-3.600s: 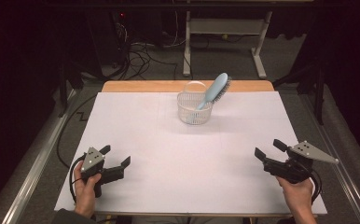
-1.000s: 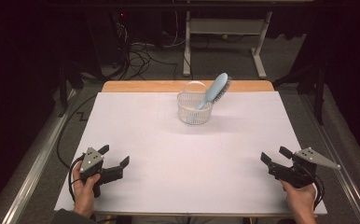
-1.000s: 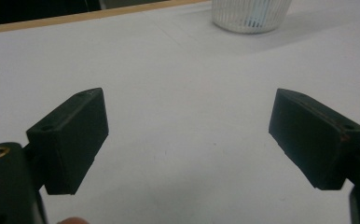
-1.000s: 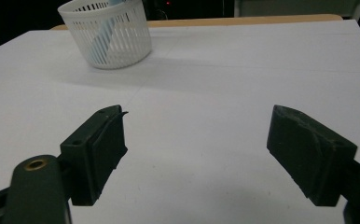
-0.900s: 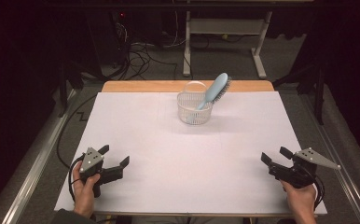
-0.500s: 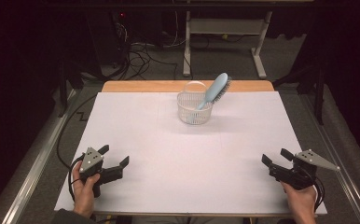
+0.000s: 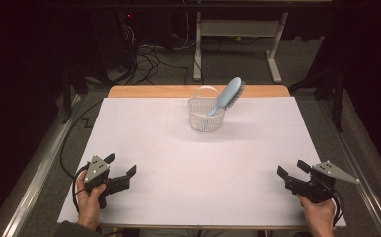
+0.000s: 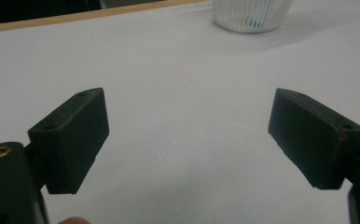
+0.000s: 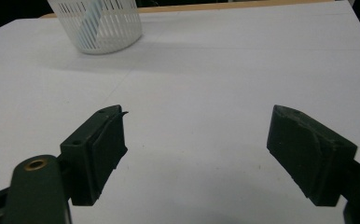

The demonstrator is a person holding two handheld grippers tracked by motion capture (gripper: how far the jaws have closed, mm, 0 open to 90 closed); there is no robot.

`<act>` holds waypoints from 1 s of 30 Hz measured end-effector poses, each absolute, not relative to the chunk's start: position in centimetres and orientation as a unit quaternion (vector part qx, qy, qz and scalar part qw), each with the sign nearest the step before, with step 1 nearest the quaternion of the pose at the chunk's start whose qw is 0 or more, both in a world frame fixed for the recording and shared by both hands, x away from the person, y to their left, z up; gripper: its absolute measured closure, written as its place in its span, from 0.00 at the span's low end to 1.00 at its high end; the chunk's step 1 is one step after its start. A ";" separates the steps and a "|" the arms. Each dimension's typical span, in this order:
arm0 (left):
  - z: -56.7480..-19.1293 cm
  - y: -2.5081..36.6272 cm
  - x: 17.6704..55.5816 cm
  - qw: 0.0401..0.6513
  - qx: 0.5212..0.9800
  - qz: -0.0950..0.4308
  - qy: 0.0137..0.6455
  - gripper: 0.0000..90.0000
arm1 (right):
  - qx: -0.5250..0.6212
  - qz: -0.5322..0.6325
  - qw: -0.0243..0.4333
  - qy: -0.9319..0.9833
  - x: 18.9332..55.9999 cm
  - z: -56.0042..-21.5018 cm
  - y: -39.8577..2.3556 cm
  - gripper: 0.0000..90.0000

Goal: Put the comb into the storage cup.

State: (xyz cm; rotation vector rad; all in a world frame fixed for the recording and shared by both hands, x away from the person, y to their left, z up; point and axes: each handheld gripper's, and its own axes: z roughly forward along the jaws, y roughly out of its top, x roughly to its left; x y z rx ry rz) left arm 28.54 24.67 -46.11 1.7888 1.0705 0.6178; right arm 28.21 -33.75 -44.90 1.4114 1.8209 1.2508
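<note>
Progress: the hairbrush [image 7: 226, 96] is seen standing handle-down in the basket [image 7: 206, 114], so the placing is judged done; nothing further is seen waiting on the table [image 7: 178, 197].
Remaining: probably nothing beyond parking the 2 grippers, as judged from how things lie.
Left gripper [image 7: 119, 165]: held low, well in front of the basket and to its left; its jaws are spread wide and nothing is held between them.
Right gripper [image 7: 290, 169]: held low, well in front of the basket and to its right; its jaws are likewise spread wide and nothing is gripped.
Basket: a small round white plastic tub with slotted, ribbed walls and an arched handle, set near the table's far edge.
Hairbrush: pale blue, smooth oval back, dark bristles on 1 side; it is tilted up and to the right out of the basket.
Table: a matte white sheet is laid flat around the basket; a wooden strip [image 7: 178, 91] is left bare behind it.
Pads [image 8: 73, 140]: black, blocky, bevelled, slightly scuffed.
</note>
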 end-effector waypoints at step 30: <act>-46.2 24.5 28.6 0.461 0.734 0.246 0.434 0.15 | 0.528 0.469 0.258 0.659 26.9 -45.2 -35.1 0.22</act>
